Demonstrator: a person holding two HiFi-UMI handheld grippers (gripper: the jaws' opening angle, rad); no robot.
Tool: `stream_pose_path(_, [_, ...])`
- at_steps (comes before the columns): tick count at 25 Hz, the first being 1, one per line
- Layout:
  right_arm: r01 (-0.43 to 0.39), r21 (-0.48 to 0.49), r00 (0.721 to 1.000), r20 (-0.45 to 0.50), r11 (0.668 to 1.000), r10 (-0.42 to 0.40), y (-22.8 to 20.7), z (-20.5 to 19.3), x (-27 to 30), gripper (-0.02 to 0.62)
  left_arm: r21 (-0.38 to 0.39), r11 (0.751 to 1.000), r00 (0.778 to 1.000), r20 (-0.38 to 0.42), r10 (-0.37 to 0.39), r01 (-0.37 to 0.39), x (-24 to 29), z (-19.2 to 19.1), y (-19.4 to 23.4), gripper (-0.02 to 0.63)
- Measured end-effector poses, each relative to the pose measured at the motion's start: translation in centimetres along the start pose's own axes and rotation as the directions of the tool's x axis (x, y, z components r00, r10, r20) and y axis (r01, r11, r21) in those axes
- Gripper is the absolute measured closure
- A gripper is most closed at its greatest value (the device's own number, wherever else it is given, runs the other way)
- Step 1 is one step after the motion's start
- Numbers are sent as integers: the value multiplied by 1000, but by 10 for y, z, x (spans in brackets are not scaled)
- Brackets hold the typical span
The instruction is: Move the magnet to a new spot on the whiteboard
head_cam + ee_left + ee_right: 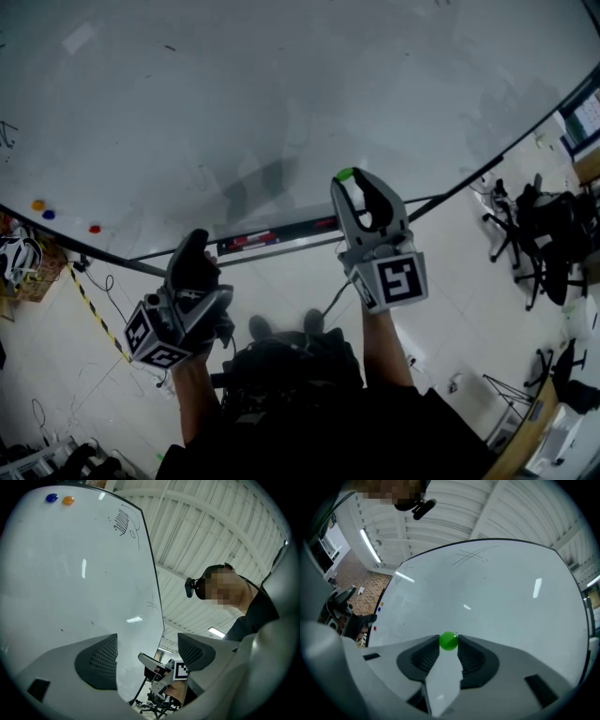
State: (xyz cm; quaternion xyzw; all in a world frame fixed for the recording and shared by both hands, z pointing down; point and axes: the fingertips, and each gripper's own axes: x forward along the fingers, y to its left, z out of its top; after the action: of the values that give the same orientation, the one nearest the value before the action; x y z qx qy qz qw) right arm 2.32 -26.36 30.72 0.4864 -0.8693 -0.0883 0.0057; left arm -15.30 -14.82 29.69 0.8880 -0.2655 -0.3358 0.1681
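**Task item.** Green magnet: a small round piece pinched between the jaw tips of the right gripper. It is held in front of the lower part of the whiteboard. Whether it touches the board surface cannot be told.

**Left gripper**. Jaws spread, nothing between them. It is held to the left of the right gripper and lower, below the board's bottom edge in the head view.

**Surroundings.**
- Orange magnet, blue magnet and red magnet are grouped at the far left of the board, well apart from the green one.
- The board tray runs under the bottom edge, just left of the right gripper. It holds dark and reddish items too small to identify.
- Dark office chairs stand at the right.
- Yellow-and-black striped tape lies on the floor at the left.
- Nothing stands between the held magnet and the board.

**Writing.**
- A hatched marker scribble and faint crossed strokes are on the board. Neither reads as words.
- A marker cube on the right gripper carries a black-and-white square pattern.

**Obscured.** The board's edges are cut off by the frame, and the objects at the far left floor are indistinct.
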Motion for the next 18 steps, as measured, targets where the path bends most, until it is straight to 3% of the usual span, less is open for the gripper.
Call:
stream_pose_path(6, [-59,133,998,39,989,54,-21,0,-35,445,-12,1000,1000,-7,3,-3,11,-9,-1,206])
stream_pose_path(18, [-182,229,979,137,956,154,-54,9,-71,445,-2,999,999,-6,52,-52,38,-40,-17,206])
